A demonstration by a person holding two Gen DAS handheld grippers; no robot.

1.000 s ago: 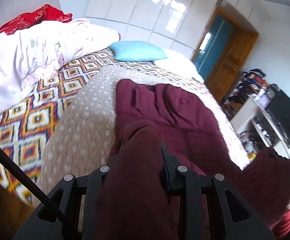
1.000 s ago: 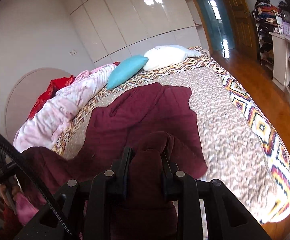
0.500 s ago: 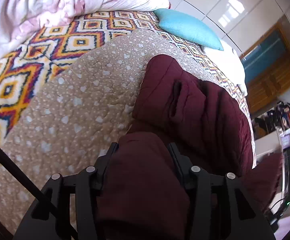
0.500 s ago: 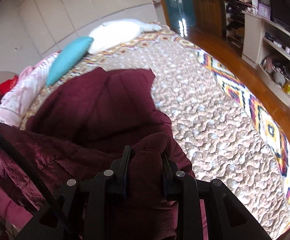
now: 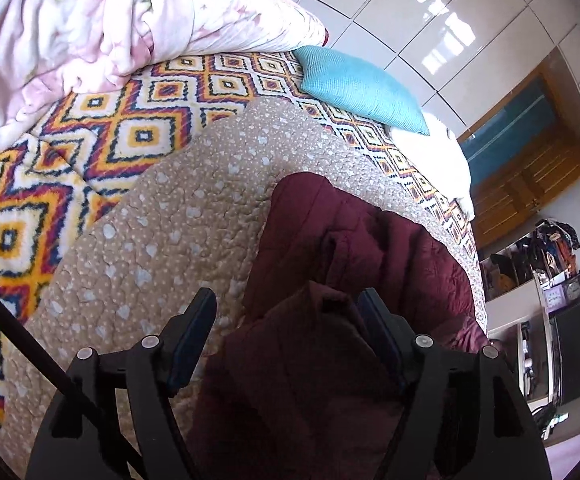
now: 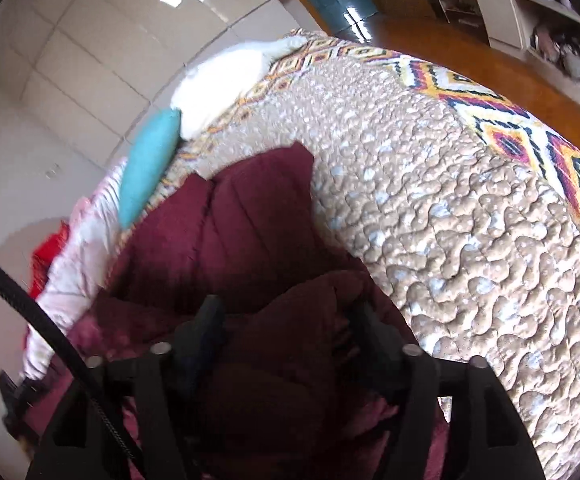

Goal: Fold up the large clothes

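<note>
A large dark maroon quilted coat (image 5: 354, 248) lies on the beige quilted bedspread (image 5: 169, 224). In the left wrist view my left gripper (image 5: 285, 304) has its jaws opening, spread wide, with a fold of the coat lying loosely between them and leaning on the right finger. In the right wrist view the same coat (image 6: 241, 232) spreads toward the pillows. My right gripper (image 6: 285, 312) has its jaws opening too. A bunched fold of the coat sits between the fingers without being pinched.
A patterned orange, white and navy blanket (image 5: 49, 152) covers the bed under the beige spread. A pink-white duvet (image 5: 89, 20), a teal cushion (image 5: 362, 84) and a white pillow (image 6: 225, 76) lie at the head. Shelves (image 5: 546, 264) and wooden floor (image 6: 490, 52) flank the bed.
Both grippers have come down toward the bed with the coat and rolled. Both sets of jaws, earlier clamped on folds of the coat, now stand wide apart and the fabric lies slack.
</note>
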